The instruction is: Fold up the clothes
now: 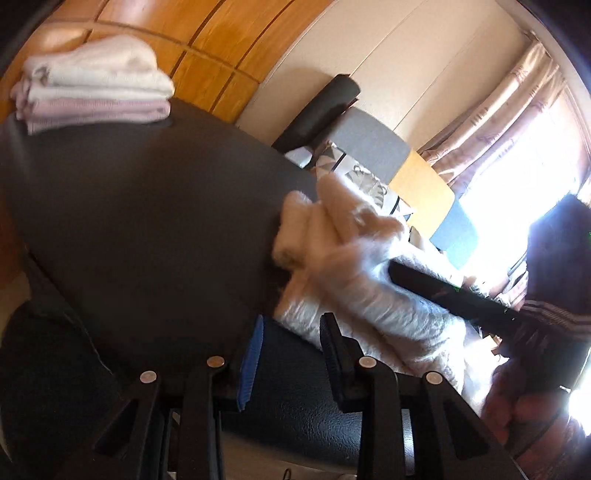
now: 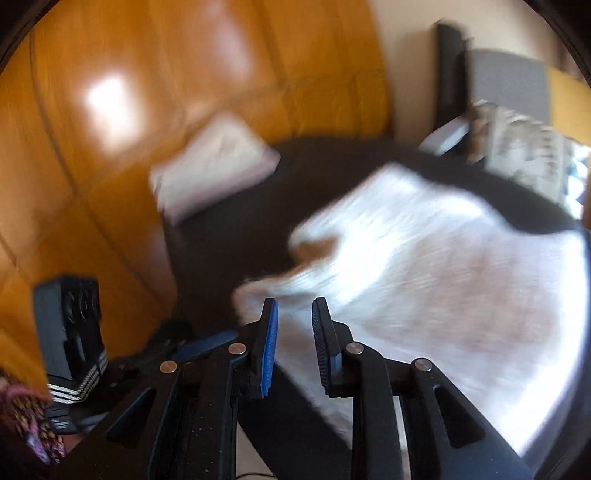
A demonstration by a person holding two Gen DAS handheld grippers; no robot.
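White fluffy garment [image 2: 424,266] lies just ahead of the open right hand-held gripper [image 2: 293,321].

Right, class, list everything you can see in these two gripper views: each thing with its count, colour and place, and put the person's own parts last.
Fluffy garment: one, white-cream, partly folded, on the near right of the table.
Folded stack: one pile, white on top and pale pink below, at the table's far left corner.
Table: one, dark, under both.
Wall panels: orange-brown wood, behind the stack.
Curtain: one, beige with a pattern, by the bright window on the right.
Patterned cushion: one, grey-white, beyond the table.
Left gripper: black with a blue pad, open, empty, over the table's near edge.
Right gripper: black with blue pads, open, at the garment's edge.
Striped sleeve: dark with white stripes, far right.
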